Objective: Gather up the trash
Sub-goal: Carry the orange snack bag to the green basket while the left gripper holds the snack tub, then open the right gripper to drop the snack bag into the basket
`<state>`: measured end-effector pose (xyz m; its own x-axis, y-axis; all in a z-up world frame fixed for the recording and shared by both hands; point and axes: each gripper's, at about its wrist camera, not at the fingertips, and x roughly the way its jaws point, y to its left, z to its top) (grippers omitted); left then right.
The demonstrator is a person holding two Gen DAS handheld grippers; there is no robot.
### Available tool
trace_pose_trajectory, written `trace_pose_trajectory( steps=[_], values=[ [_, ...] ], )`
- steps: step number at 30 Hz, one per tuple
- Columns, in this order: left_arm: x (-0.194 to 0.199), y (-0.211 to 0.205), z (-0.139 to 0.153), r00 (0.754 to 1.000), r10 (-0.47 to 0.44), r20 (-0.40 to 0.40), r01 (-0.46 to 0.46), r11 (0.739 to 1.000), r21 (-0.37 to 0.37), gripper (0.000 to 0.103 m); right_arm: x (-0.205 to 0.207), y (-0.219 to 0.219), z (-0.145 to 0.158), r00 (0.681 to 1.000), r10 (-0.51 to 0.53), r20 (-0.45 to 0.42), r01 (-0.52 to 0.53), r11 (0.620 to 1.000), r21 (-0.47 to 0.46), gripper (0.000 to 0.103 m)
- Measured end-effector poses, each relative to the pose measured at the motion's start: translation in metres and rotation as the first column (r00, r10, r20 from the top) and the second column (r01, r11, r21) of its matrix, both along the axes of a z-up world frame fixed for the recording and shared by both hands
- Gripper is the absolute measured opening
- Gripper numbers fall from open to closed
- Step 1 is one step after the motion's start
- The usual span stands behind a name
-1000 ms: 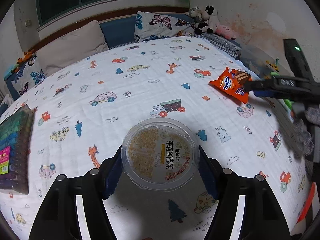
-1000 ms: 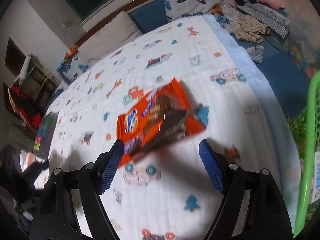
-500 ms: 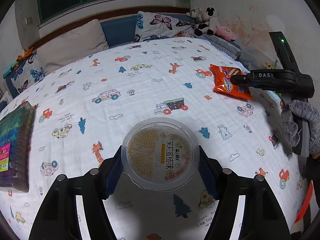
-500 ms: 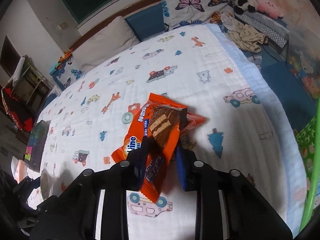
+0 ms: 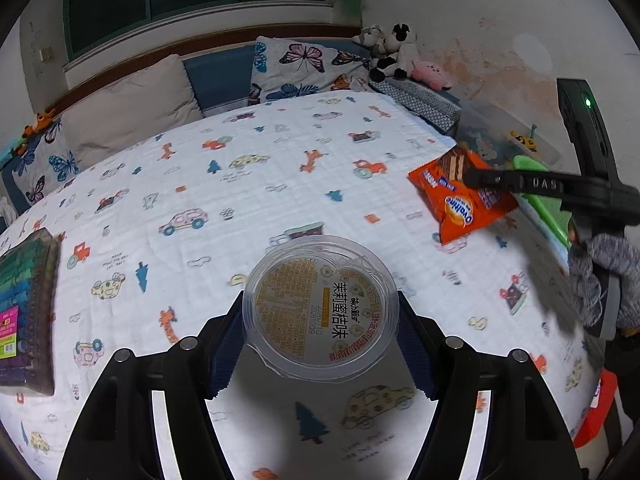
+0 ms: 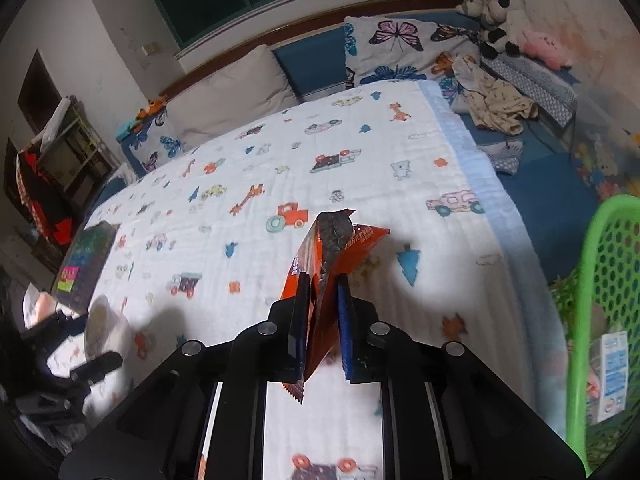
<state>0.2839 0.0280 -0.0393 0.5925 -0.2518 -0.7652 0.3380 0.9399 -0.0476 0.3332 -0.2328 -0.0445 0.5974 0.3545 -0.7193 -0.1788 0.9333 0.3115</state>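
My left gripper (image 5: 320, 316) is shut on a clear round plastic cup (image 5: 320, 312) with a yellow printed lid, held above the bed. My right gripper (image 6: 324, 284) is shut on an orange Ovaltine snack wrapper (image 6: 332, 248), lifted off the blanket and hanging edge-on between the fingers. In the left wrist view the wrapper (image 5: 456, 200) hangs from the right gripper (image 5: 472, 178) at the bed's right edge. In the right wrist view the left gripper and its cup (image 6: 100, 320) show blurred at lower left.
A green mesh basket (image 6: 604, 280) holding a white carton (image 6: 610, 376) stands right of the bed. The white cartoon-print blanket (image 5: 240, 200) covers the bed. A dark box of coloured pens (image 5: 24, 300) lies at its left edge. Pillows and plush toys (image 5: 396, 52) line the headboard.
My right gripper closed on the orange wrapper and lifted it off the blanket, moving toward the bed's right edge. My left gripper still holds the cup, nearly unmoved.
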Motion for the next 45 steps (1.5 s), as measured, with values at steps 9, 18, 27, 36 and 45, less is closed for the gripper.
trace_pose_trajectory(
  steps=[9,18,27,36,45],
  values=[
    [-0.005,-0.023,0.016,0.998,-0.05,0.024,0.051,0.999,-0.009,0.067,-0.038,-0.041,0.022,0.998,-0.037,0.053,0.038,0.999,-0.017,0.014],
    [-0.001,-0.073,0.029,0.991,-0.131,0.038,0.132,0.991,-0.017,0.067,-0.071,-0.133,0.045,0.977,-0.183,0.11,0.195,0.974,-0.112,0.014],
    [0.004,-0.136,0.037,0.975,-0.221,0.037,0.222,0.975,-0.019,0.067,-0.077,-0.201,0.024,0.954,-0.285,0.087,0.297,0.934,-0.199,0.014],
    [0.009,-0.184,0.045,0.957,-0.287,0.043,0.288,0.958,-0.013,0.067,-0.064,-0.227,0.003,0.941,-0.333,0.051,0.337,0.918,-0.209,0.016],
    [0.014,-0.22,0.052,0.943,-0.328,0.048,0.33,0.944,-0.029,0.067,-0.065,-0.237,0.002,0.931,-0.359,0.06,0.364,0.907,-0.21,0.039]
  ],
)
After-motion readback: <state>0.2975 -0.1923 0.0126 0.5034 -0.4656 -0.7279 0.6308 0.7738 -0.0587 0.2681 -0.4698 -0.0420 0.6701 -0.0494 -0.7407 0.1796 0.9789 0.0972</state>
